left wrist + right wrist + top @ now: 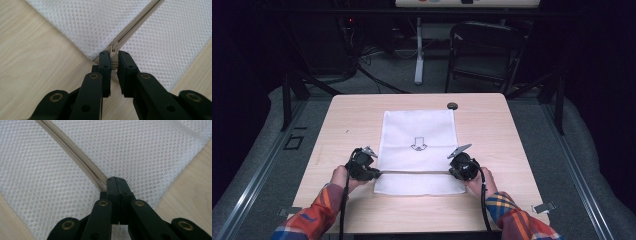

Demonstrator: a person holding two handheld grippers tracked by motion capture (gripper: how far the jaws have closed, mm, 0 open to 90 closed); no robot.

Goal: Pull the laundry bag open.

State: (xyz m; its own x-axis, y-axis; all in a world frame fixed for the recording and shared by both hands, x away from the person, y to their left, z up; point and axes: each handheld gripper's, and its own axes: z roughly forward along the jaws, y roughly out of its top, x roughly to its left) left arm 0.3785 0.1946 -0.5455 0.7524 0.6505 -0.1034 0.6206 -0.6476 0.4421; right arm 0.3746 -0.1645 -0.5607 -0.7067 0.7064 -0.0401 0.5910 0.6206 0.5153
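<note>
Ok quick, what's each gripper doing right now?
Left gripper: shut on the zipper pull of the mesh bag.
Right gripper: shut on the bag's edge at the zipper end.

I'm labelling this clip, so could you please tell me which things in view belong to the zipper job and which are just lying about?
In use:
- white mesh bag
- its zipper, pull tab pinched in the left claw
- right claw, shut on the zipper's other end

Lying about:
- small dark round object at the table's far edge
- folding chair behind the table
</note>
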